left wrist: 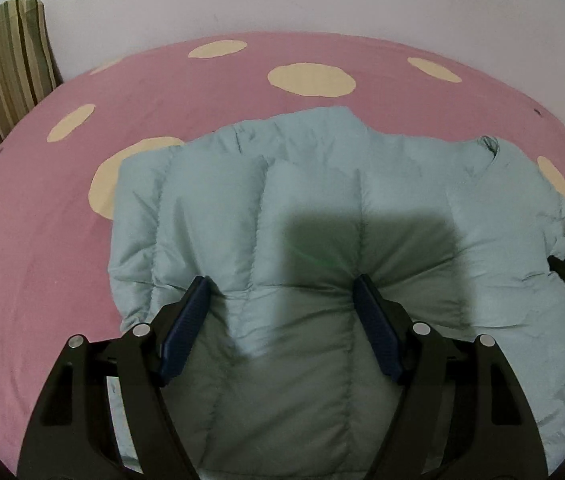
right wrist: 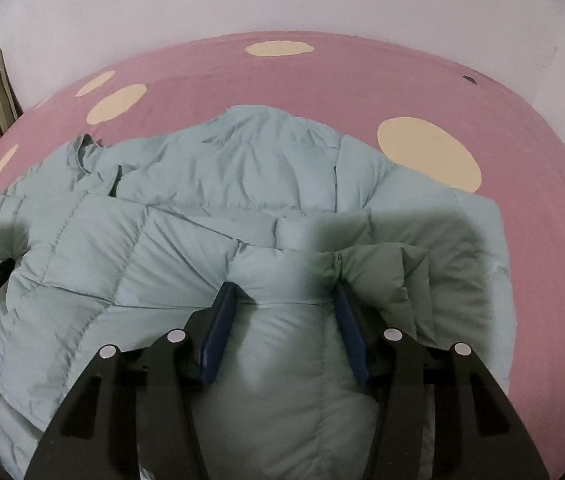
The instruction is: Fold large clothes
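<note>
A pale blue puffer jacket (left wrist: 322,208) lies spread across the bed (left wrist: 42,240), on a pink sheet with cream dots. Its quilted panels run away from both cameras and one side is already bunched over itself in the right wrist view. The left hand-held gripper (left wrist: 280,292) stands with its blue pads wide apart, pressed down into the padding with a broad panel between them, nothing pinched. The right hand-held gripper (right wrist: 284,300) is also spread, its pads set either side of a raised ridge of fabric near the jacket's near edge; whether they touch the cloth firmly I cannot tell. Each tool shows at the margin of the other's view, so the two work side by side along the same hem. This looks like the start of a fold: both tools placed for a grasp, not yet closed. The next move likely calls for closing both on the edge together, then lifting evenly, since the slippery filled fabric may slide out
</note>
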`<state>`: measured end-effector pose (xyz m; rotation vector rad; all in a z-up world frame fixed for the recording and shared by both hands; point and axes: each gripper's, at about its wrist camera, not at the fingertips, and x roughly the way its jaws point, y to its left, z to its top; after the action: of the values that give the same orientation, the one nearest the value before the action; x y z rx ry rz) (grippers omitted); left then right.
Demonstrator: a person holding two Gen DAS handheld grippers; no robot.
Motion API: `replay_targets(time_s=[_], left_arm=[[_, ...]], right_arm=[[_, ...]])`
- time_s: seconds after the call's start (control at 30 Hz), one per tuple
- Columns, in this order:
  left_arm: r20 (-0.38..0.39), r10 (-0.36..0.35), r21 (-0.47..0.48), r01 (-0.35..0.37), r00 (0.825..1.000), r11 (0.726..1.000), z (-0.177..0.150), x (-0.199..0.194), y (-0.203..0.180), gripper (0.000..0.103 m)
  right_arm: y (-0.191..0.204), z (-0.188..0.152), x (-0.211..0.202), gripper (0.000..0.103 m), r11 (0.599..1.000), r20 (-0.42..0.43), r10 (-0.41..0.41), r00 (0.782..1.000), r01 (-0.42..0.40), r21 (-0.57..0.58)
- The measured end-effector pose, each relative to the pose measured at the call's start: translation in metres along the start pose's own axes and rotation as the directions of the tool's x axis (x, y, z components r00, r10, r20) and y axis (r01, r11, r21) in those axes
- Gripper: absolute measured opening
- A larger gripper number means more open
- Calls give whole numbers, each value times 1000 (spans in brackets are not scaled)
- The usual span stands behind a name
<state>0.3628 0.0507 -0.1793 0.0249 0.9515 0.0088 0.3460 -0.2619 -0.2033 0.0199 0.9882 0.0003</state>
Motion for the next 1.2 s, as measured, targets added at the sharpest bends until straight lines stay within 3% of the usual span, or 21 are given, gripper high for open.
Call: replay_targets(time_s=[0.1,0.27,0.4,0.63,0.9,1.03,1.2], left_arm=[[17,6,-26,-6,1000,1000,3,-18,2,73],[89,-57,-28,60,994,998,-11,-53,-10,73],[10,-74,9,74,997,997,-27,-32,-28,73],[-9,-55,27,55,998,998,-30,-16,-35,73],[21,-106,-31,107,994,994,-52,-64,5,75],[20,-90,-54,90,996,994,-85,-89,35,77],[3,-20,-86,21,1000,996,-135,-120,76,77]], right_arm=[[0,3,-17,51,1000,9,2,1000,-2,18],[7,-9,-53,51,998,69,63,996,-64,13],[20,-26,-41,51,998,25,61,998,-60,-21],[21,-33,-20,53,999,-11,49,999,-49,-18],[-1,-53,-77,54,997,46,75,996,-75,-1],[-22,-81,-106,61,998,52,63,997,-63,6],[-57,-124,-131,61,998,33,29,999,-31,52]])
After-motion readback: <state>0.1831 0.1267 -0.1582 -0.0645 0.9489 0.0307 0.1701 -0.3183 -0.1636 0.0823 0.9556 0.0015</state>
